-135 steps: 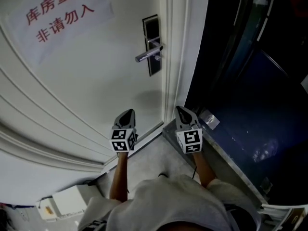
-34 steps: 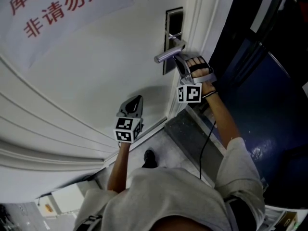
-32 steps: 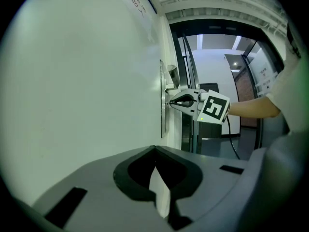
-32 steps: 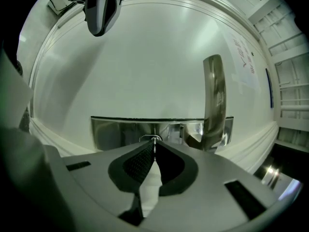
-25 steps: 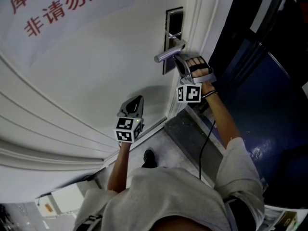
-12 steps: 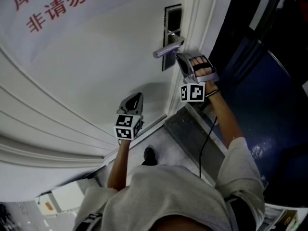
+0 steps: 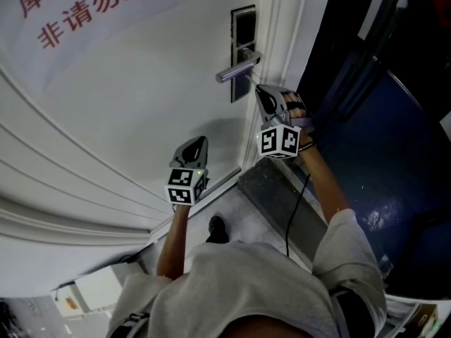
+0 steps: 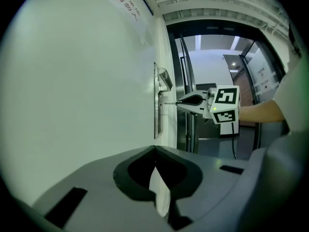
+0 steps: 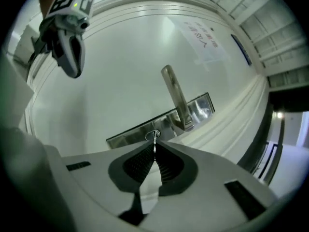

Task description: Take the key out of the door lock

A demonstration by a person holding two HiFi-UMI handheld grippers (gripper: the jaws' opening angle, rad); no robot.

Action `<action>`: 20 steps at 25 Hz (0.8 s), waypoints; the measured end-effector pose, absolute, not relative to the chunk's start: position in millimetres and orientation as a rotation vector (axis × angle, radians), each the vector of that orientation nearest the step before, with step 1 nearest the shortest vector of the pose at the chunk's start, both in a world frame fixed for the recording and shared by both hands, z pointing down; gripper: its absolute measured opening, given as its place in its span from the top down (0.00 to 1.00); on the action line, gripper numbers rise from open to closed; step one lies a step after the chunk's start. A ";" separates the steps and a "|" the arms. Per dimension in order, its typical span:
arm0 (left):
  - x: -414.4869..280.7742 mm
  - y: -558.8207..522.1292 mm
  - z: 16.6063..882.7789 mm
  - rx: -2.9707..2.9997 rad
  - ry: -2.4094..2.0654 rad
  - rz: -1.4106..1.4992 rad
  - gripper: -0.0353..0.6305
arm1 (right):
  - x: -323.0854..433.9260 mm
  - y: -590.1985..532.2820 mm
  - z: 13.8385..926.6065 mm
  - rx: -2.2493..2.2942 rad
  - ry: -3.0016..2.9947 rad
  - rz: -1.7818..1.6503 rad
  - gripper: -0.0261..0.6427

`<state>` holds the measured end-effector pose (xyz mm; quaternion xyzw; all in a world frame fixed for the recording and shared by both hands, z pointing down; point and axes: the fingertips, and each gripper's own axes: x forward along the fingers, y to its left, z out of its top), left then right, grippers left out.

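Note:
The door's metal lock plate (image 7: 242, 48) carries a lever handle (image 7: 236, 69). My right gripper (image 7: 259, 90) points at the plate just below the handle, a short way off it, shut on the key (image 9: 154, 143). The thin key blade (image 8: 170, 103) spans the gap between the right gripper (image 8: 179, 103) and the keyhole (image 9: 153, 135). Whether its tip still sits in the hole I cannot tell. My left gripper (image 7: 194, 144) hangs lower, near the door's bottom left of the lock, jaws together and nothing in them; it also appears in the right gripper view as the left gripper (image 9: 76, 73).
A paper sign with red characters (image 7: 84, 9) is stuck on the white door. The door frame (image 7: 278, 55) runs right of the lock, with a dark opening and blue floor (image 7: 380, 132) beyond. A metal threshold (image 7: 282, 196) lies below; a white box (image 7: 84, 294) sits lower left.
My right gripper has drawn back from the lock plate, down and left in the head view, and rolled, taking the key with it. The left gripper has stayed put.

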<state>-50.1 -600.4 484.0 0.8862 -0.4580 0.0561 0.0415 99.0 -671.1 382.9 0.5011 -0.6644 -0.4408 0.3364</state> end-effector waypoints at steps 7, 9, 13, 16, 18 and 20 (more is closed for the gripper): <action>-50.3 -596.6 480.5 2.712 -1.425 0.179 0.92 | 107.2 -646.8 399.7 1.536 -2.121 -0.728 0.92; -48.5 -595.4 481.2 2.714 -1.426 0.184 0.92 | 112.7 -638.7 408.7 1.603 -2.213 -0.603 0.92; -47.4 -594.7 484.5 2.703 -1.424 0.183 0.92 | 127.1 -619.1 435.5 1.728 -2.277 -0.364 0.92; -45.1 -595.6 487.0 2.695 -1.424 0.177 0.92 | 133.0 -603.7 461.7 1.790 -2.292 -0.220 0.92; -42.0 -594.9 488.9 2.695 -1.417 0.175 0.92 | 138.1 -592.0 476.7 1.823 -2.292 -0.148 0.92; -41.8 -594.5 491.1 2.688 -1.416 0.171 0.92 | 142.4 -582.8 485.9 1.852 -2.293 -0.093 0.92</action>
